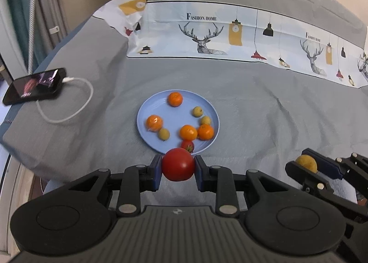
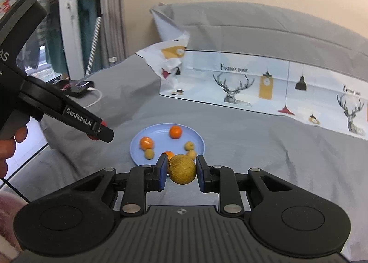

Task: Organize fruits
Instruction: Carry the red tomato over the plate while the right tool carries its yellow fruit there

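Where the tomato [image 1: 178, 167] sits gripped, it hides the plate's [image 1: 147, 111] rim.

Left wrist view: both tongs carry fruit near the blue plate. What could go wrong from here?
1. The red tomato is held only at its sides by the left tongs; it may slip.
2. The blue plate rests on soft bedding and its fruit could roll off.
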A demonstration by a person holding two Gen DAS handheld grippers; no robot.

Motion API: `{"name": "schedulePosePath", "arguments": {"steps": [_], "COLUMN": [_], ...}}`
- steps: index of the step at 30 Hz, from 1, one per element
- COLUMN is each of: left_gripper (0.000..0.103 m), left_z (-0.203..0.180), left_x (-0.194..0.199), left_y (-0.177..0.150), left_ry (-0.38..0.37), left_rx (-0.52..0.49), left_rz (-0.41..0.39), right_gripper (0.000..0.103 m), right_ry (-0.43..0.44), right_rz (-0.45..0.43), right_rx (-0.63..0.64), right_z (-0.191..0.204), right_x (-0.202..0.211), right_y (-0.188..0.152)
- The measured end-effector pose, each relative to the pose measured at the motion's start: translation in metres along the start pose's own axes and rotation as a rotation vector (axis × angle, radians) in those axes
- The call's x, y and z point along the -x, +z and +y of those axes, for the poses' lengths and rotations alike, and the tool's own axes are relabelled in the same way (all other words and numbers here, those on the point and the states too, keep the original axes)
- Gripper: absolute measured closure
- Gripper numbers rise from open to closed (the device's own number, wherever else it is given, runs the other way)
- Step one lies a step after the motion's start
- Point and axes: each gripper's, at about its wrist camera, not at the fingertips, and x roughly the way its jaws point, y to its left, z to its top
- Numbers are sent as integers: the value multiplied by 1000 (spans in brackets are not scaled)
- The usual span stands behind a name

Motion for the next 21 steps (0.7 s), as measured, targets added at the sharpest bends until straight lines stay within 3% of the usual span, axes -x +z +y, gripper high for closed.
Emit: {"name": "schedulePosePath", "arguments": {"steps": [11, 21], "left_gripper": [71, 71], "left_z": [9, 11], "left_x": [22, 21], "left_y": [-16, -16], "left_ry": [-11, -16], "left_rx": [29, 31], "left_rz": [-55, -56], "right_gripper": [76, 76], "right_ry": [11, 4], "right_rz": [-34, -31], "right_rx": [64, 57], "right_z": [21, 21], "right_x": [21, 22], "right_y": [-2, -3]}}
